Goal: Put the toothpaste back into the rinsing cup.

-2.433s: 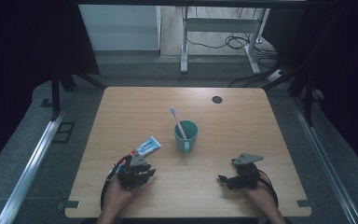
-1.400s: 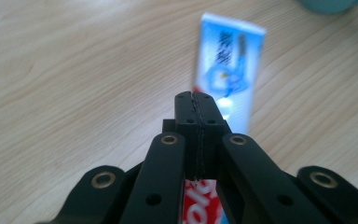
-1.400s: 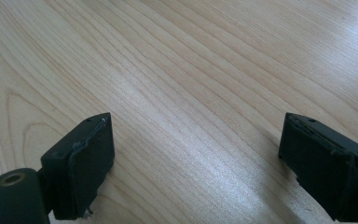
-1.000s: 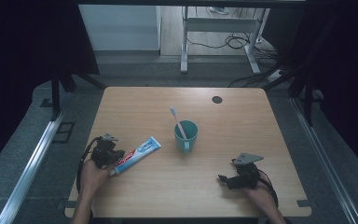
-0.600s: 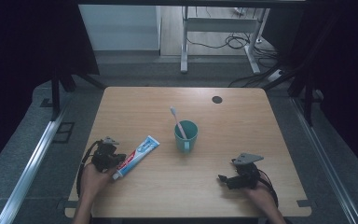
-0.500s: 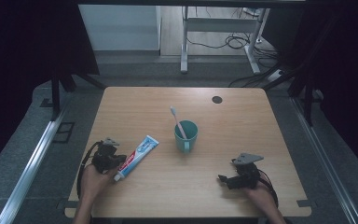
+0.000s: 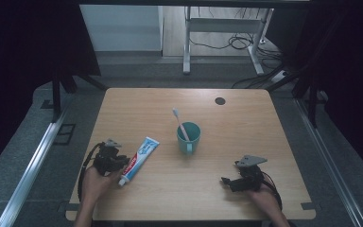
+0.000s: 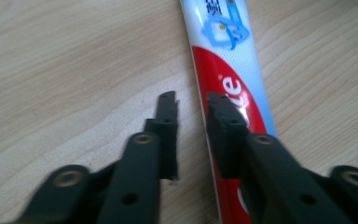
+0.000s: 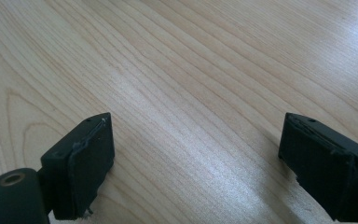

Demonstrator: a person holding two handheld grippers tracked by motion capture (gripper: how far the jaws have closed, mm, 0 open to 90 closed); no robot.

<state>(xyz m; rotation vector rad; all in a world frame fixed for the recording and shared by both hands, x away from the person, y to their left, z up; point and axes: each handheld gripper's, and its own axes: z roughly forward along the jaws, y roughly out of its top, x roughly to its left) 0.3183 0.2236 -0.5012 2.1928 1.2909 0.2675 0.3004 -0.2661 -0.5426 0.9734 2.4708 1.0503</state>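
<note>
The toothpaste tube [image 7: 139, 159] lies flat on the tabletop [image 7: 246, 118] at about 8 o'clock from the teal cup [image 7: 188, 137], well apart from it, with its cap end toward the near edge and its flat tail pointing toward 1 o'clock. The left gripper [image 7: 118, 163] sits at the cap end; in the left gripper view its fingers [image 8: 168, 126] have just been opening and now stand slightly parted, released, with one finger over the red part of the tube and nothing pinched between them. The step in hand appears to be the release of the tube after setting it down. The cup stands upright near the tabletop centre and holds a toothbrush [image 7: 179, 123] leaning toward 11 o'clock. The right gripper [image 7: 227, 182] rests at about 4 o'clock from the cup with its fingers [image 9: 86, 168] spread wide over bare wood, grasping nothing. The next move probably calls for drawing the left gripper back toward 7 o'clock without dragging the tube.
</note>
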